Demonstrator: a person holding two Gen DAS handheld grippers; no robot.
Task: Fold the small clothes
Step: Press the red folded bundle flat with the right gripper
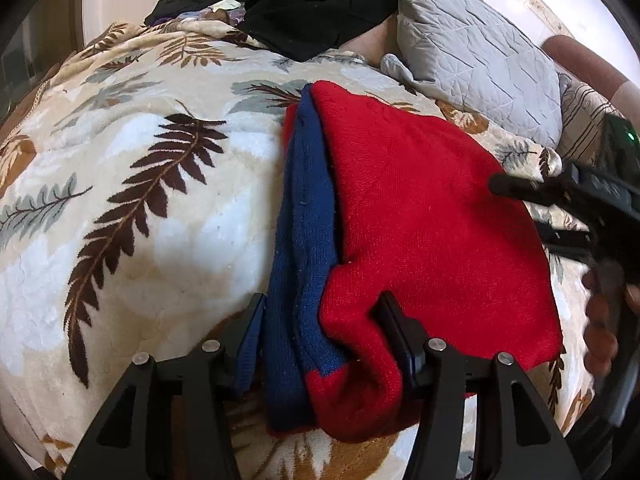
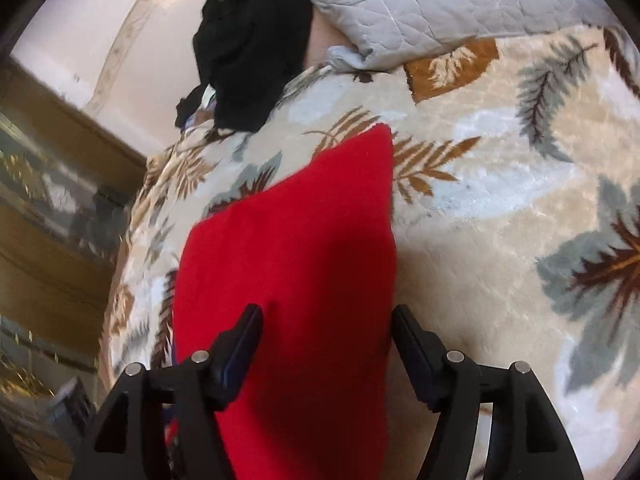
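Observation:
A small red and blue knit garment (image 1: 420, 216) lies folded on the leaf-patterned blanket (image 1: 152, 200). Its blue band runs down the left side. My left gripper (image 1: 320, 312) is open, with its jaws spread around the garment's near edge, where blue and red folds bunch between them. My right gripper (image 1: 496, 182) shows at the right edge of the left wrist view, its fingertip over the garment's far right side. In the right wrist view the right gripper (image 2: 326, 320) is open above the red garment (image 2: 288, 264), with the cloth's right edge between its fingers.
A grey quilted pillow (image 1: 476, 52) lies at the back right. A pile of black clothes (image 1: 316, 0) lies at the back of the bed. A striped cushion (image 1: 588, 120) sits at the far right. Wooden furniture (image 2: 52, 184) stands beside the bed.

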